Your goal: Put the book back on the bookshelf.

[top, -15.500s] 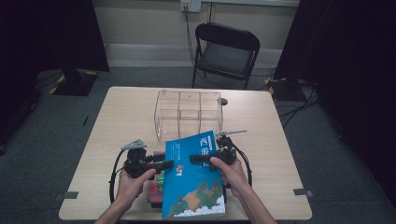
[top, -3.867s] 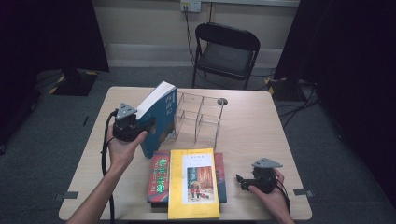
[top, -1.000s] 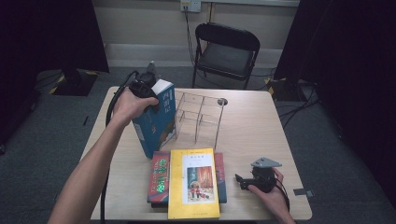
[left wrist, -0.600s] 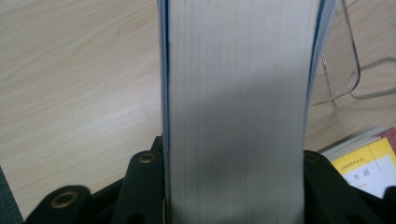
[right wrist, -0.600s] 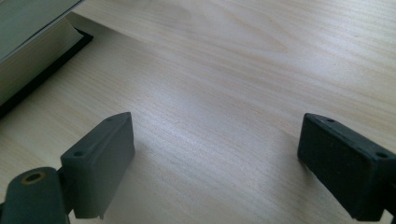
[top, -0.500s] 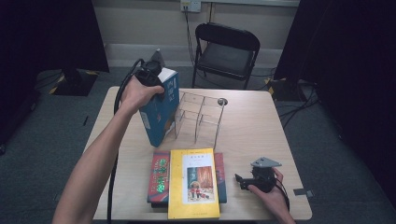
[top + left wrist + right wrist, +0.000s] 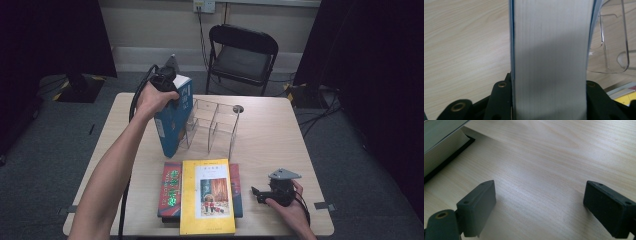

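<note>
Left gripper (image 7: 167,82) clamped on upright blue book (image 7: 172,120) beside clear rack's (image 7: 215,125) left edge; right gripper (image 7: 265,192) jaws apart over bare table (image 7: 280,135).

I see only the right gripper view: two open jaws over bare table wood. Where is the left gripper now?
Observer: The left gripper is at the table's far side, shut on an upright blue book.
Operator: Is the book inside some holder?
Observer: No, it stands beside a clear rack, at the rack's left end.
Operator: What lies near my gripper?
Observer: A yellow book on top of a stack, left of the right gripper.
</note>
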{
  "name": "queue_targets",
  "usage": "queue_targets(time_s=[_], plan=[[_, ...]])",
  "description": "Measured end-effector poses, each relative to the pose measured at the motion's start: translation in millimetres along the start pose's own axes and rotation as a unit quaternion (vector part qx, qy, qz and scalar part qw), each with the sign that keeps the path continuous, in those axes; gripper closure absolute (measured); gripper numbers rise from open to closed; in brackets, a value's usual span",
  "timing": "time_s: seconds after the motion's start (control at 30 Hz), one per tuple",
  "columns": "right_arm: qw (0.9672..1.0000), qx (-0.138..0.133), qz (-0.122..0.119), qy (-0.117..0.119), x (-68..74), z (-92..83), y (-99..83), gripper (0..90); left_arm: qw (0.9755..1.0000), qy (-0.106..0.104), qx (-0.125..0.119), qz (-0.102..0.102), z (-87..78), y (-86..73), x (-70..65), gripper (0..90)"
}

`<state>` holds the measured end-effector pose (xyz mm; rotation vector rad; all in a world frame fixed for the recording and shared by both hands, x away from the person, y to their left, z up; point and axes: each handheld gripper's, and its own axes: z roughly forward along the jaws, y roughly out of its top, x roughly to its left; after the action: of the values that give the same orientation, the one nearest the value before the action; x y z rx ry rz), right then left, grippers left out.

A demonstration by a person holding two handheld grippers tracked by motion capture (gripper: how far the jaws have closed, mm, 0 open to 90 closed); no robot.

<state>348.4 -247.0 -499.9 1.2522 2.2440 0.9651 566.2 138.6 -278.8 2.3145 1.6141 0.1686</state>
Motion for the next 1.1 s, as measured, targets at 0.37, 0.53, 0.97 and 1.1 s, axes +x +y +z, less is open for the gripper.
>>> queue_targets(time_s=[0.37, 0.53, 0.97, 1.1], plan=[[1.0000, 0.000, -0.002, 0.002, 0.3, 0.0, 0.0, 10.7, 0.9999, 0.006, -0.004, -0.008, 2.8, 0.8, 5.0, 60.9], [1.0000, -0.001, -0.005, 0.005, 0.9, -0.3, -0.2, 10.8, 0.9981, 0.014, -0.057, -0.015, -11.5, -1.3, 5.1, 58.3], [1.0000, 0.000, -0.006, 0.007, 1.4, -0.6, -0.6, 10.7, 0.9869, -0.021, -0.160, -0.008, -15.9, -44.9, 15.1, 44.2], [1.0000, 0.000, -0.006, 0.007, 1.5, -0.6, -0.6, 10.7, 0.9831, -0.010, -0.183, -0.002, -14.7, -62.9, 14.4, 43.5]])
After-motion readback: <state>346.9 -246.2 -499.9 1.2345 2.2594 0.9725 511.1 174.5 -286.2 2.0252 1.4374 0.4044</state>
